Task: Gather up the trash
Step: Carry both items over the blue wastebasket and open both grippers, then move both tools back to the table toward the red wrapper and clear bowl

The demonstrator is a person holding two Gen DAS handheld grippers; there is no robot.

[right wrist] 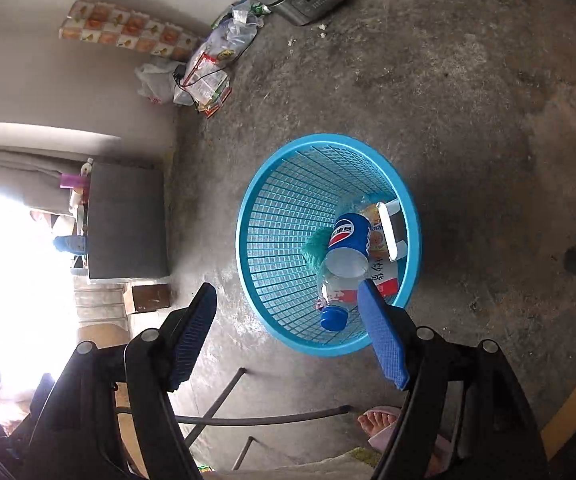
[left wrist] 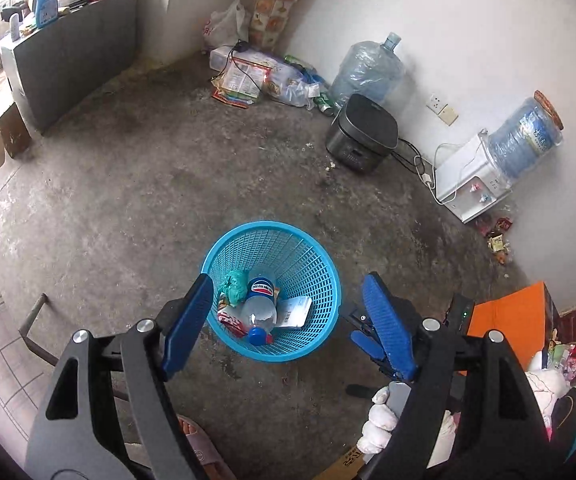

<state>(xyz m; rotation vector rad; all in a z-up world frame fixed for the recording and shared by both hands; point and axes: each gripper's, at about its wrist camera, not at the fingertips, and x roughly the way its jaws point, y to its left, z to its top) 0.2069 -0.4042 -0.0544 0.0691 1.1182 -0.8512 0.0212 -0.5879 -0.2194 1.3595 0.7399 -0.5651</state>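
- Both grippers above basket (left wrist: 328, 276), pointing steeply down.
- Left gripper (left wrist: 288, 320): jaws wide, empty. Right gripper (right wrist: 288, 336): jaws wide, empty.
- Bottle (left wrist: 259, 304) lies in basket, cap toward 6 o'clock, long axis 12–6; paper scraps beside it.
- Remaining wrappers (left wrist: 498, 236) on floor by wall at 2 o'clock in left view; judged nearer the right hand.

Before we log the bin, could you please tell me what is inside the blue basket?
In the basket: a bottle with blue cap, a teal wad, a white box and printed packaging. Whatever lies under these is covered.
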